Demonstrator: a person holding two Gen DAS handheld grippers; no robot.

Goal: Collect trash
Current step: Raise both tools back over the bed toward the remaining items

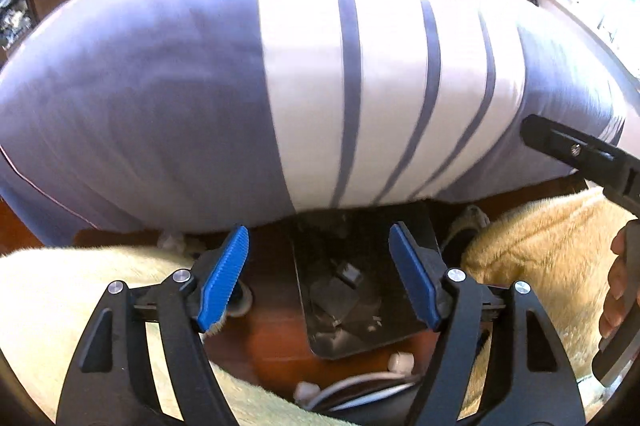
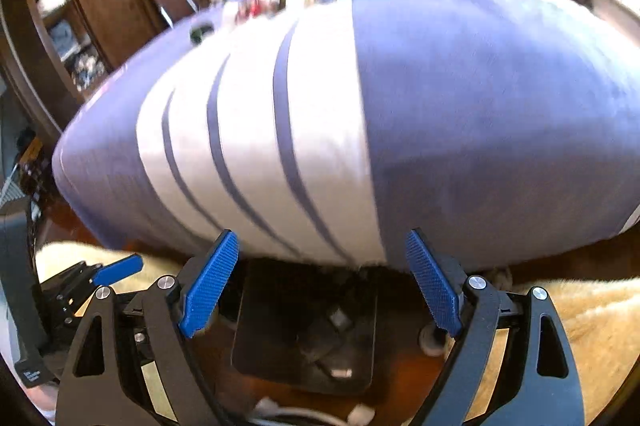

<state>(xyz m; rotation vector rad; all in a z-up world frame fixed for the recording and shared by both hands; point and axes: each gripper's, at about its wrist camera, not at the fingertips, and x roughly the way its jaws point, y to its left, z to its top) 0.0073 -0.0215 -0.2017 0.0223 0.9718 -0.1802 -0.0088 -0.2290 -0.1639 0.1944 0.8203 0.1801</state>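
Hovering over a black bin (image 1: 356, 306) holding dark scraps, both tools gape empty: left tool (image 1: 318, 278), right tool (image 2: 322, 282). Only the left view shows a hand (image 1: 618, 286).

Bright window glare, motion blur, fisheye-bent edges

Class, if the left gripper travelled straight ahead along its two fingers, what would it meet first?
Probably the front edge of the purple-and-white striped bed cover, above the flat black tray seen between the open left gripper fingers; depth is unclear.
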